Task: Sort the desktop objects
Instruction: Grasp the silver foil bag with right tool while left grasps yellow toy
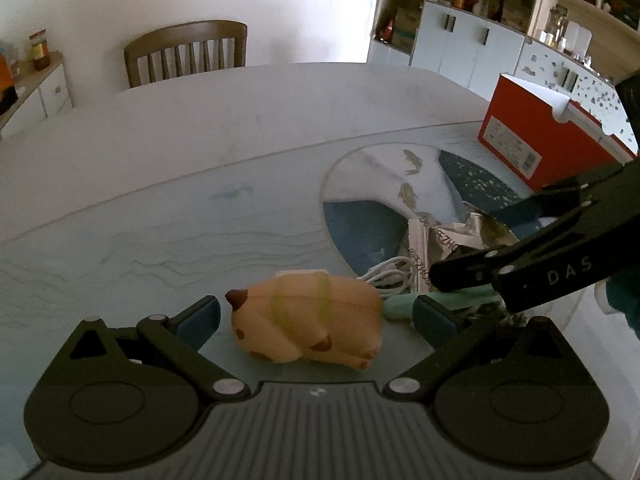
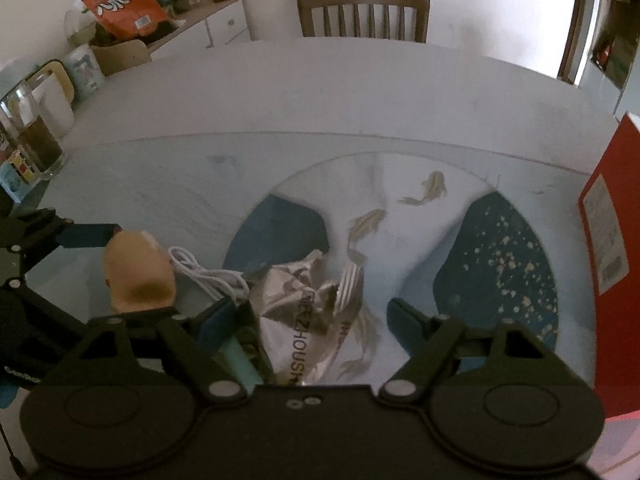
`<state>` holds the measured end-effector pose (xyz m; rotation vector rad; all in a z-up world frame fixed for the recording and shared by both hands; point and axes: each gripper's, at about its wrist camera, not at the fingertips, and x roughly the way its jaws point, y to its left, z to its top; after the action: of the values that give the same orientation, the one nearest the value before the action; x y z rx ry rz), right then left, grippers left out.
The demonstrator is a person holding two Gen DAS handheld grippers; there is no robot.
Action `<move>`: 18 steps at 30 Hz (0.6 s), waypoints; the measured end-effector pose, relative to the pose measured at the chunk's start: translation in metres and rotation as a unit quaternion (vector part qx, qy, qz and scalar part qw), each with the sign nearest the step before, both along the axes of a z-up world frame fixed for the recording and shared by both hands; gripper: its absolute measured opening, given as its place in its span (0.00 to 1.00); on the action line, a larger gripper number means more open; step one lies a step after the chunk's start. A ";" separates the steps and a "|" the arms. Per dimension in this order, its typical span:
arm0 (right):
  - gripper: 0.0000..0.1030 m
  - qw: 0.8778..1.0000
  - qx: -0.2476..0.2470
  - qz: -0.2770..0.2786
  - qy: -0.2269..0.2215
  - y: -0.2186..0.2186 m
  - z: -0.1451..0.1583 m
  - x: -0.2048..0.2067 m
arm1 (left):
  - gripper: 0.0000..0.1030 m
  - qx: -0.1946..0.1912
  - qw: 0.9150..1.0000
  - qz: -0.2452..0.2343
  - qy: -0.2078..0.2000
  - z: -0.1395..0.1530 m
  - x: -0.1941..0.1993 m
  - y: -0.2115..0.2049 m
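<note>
Two grippers are hanging over the tabletop (image 1: pixel 168 168). The left gripper (image 1: pixel 316 316) is holding its jaws open around the tan animal toy (image 1: pixel 308 320), not pressing it. The right gripper (image 2: pixel 312 320) is standing with jaws open over the crumpled silver wrapper (image 2: pixel 300 320), beside a white cable (image 2: pixel 212 272).

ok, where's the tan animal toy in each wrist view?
Left wrist: tan animal toy low centre, lying between the left gripper's open fingers.
Right wrist: same toy left of centre, beside the white cable.
Shared landmark: wooden chair behind the table.
</note>
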<state>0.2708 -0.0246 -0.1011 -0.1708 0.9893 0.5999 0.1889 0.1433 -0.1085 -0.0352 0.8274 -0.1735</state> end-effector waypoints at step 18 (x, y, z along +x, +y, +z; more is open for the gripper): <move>0.57 1.000 0.003 -0.013 0.008 0.002 0.002 -0.003 | 0.73 0.017 0.999 0.032 -0.005 0.004 -0.004 -0.001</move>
<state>0.2683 -0.0225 -0.0989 -0.1492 1.0032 0.5814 0.1851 0.1428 -0.1041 -0.0288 0.8178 -0.0983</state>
